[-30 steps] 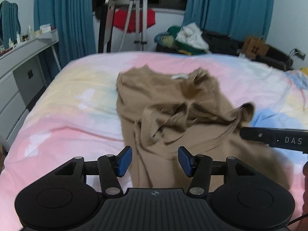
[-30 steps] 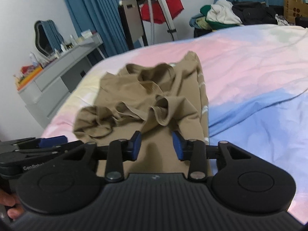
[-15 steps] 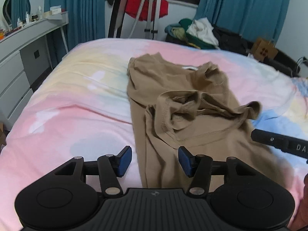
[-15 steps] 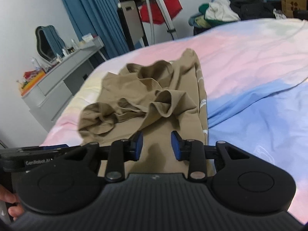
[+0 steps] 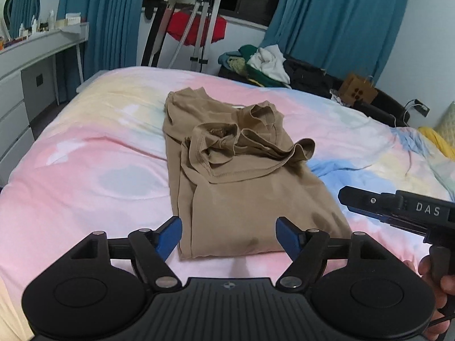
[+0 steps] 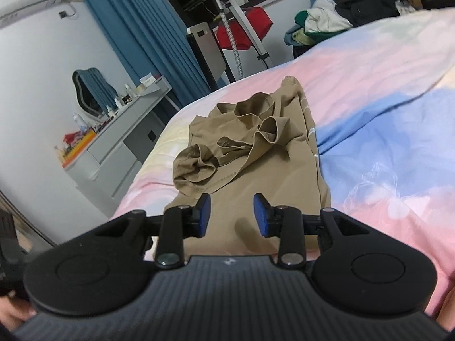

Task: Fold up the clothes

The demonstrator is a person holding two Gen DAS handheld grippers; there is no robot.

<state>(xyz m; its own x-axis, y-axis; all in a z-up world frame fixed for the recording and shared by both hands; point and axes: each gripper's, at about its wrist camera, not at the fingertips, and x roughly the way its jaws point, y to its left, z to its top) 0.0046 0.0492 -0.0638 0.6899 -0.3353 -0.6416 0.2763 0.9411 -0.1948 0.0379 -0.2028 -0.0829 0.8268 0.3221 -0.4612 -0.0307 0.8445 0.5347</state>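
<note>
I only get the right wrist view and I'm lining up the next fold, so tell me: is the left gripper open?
Observer: Yes. The left gripper is open and empty, its jaws wide apart.
Operator: The right gripper hides the shirt's near hem from me. How does it lie?
Observer: The shirt has its near hem flat and fairly straight on the bed, in front of the left gripper.
Operator: Anything off to the bed's right side?
Observer: A yellow cloth shows at the far right, apart from the shirt.
</note>
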